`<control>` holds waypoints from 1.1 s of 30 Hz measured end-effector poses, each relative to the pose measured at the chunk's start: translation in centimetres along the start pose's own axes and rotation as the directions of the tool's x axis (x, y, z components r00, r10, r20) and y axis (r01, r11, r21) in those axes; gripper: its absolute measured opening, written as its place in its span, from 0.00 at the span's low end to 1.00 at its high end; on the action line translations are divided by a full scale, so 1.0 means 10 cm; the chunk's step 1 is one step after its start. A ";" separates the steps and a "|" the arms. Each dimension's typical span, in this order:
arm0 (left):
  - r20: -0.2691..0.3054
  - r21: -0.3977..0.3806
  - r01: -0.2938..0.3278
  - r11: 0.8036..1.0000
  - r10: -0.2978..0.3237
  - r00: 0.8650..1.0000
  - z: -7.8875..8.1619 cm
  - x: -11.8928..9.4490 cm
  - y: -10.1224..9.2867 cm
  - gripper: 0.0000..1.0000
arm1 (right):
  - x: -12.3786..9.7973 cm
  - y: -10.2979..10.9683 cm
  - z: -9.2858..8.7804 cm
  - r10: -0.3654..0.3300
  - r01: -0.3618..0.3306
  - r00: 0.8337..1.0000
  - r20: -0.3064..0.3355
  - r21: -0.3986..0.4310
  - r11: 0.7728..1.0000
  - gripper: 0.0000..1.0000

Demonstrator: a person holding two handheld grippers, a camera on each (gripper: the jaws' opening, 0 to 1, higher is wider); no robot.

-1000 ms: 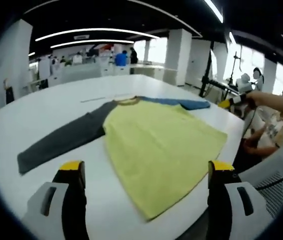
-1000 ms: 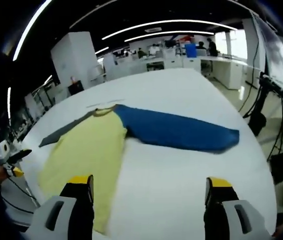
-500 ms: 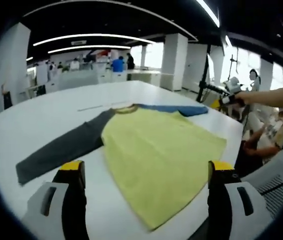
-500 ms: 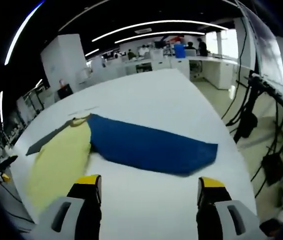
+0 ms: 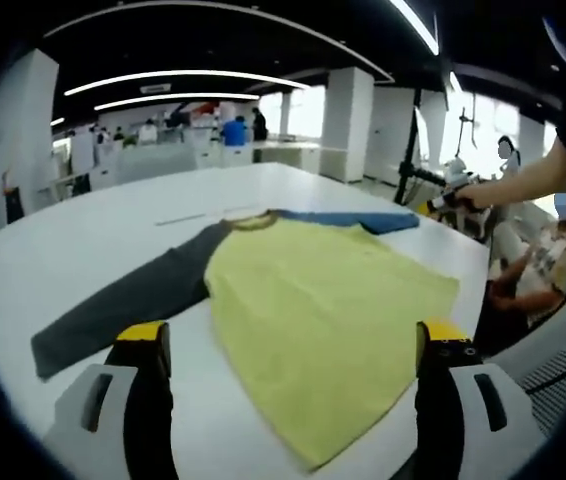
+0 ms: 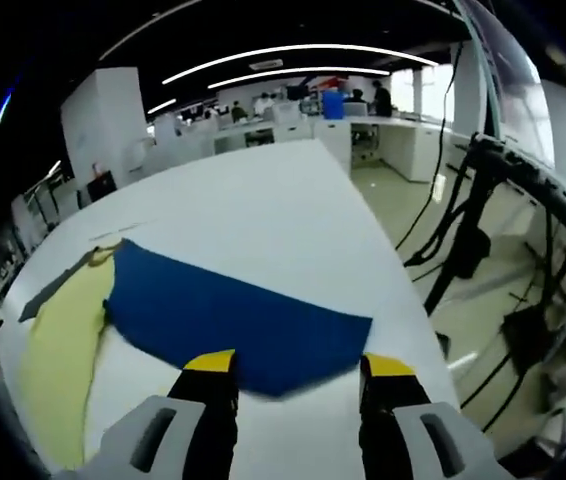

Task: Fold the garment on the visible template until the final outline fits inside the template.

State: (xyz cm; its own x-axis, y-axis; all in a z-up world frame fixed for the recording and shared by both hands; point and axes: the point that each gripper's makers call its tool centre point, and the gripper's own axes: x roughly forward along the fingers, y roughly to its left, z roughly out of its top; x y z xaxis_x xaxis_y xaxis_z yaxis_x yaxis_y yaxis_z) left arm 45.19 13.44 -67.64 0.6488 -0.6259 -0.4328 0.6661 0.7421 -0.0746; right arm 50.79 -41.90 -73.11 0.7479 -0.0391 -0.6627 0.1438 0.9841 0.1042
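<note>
Closer now, our right hand-held gripper (image 6: 295, 366) reaches the blue sleeve (image 6: 238, 325) cuff.
Both hand-held grippers' jaws apart; left hand-held gripper (image 5: 294, 338) above the yellow shirt (image 5: 318, 305) at lower centre.

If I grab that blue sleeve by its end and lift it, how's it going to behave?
The blue sleeve lies flat and thin on the white table, so it will probably be floppy and drape from the right tool. It looks light, being a single layer of cloth. It joins the yellow body, so a hard pull would likely drag the whole shirt.
</note>
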 end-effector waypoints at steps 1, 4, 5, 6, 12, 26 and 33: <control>0.001 -0.002 -0.001 1.000 0.001 1.000 0.00 0.00 0.00 0.99 | 0.02 -0.06 -0.03 -0.019 0.019 1.000 -0.013 0.010 1.000 0.41; 0.006 -0.007 -0.005 1.000 0.006 1.000 0.01 0.00 0.01 0.99 | 0.04 -0.08 -0.05 -0.031 0.031 0.999 -0.018 0.011 0.999 0.38; 0.007 -0.010 -0.007 1.000 0.007 1.000 0.01 0.00 0.01 0.99 | 0.06 -0.08 -0.06 -0.039 0.039 0.999 -0.024 0.006 0.999 0.36; 0.004 -0.011 -0.009 1.000 0.009 1.000 0.01 0.00 0.01 0.99 | 0.07 -0.08 -0.07 -0.042 0.042 0.999 -0.027 0.006 0.999 0.34; -0.018 -0.009 -0.017 1.000 0.017 1.000 -0.03 0.04 0.01 0.98 | 0.14 -0.08 -0.13 -0.052 0.051 0.997 -0.063 -0.017 0.999 0.29; -0.032 0.003 -0.036 0.999 0.036 0.999 -0.05 -0.02 0.03 0.97 | 0.23 -0.12 -0.06 -0.042 0.041 0.997 -0.063 -0.013 0.999 0.00; -0.027 0.000 -0.043 0.999 0.043 0.999 -0.03 -0.04 0.04 0.98 | 0.17 -0.06 0.05 -0.035 0.036 0.999 -0.040 0.019 0.999 0.00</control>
State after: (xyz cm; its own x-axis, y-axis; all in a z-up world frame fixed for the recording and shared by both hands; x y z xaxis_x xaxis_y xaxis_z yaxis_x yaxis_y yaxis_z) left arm 45.11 14.07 -67.80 0.6671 -0.5865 -0.4592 0.6373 0.7686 -0.0557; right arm 52.26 -42.67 -73.96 0.7160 -0.0670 -0.6949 0.1829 0.9786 0.0940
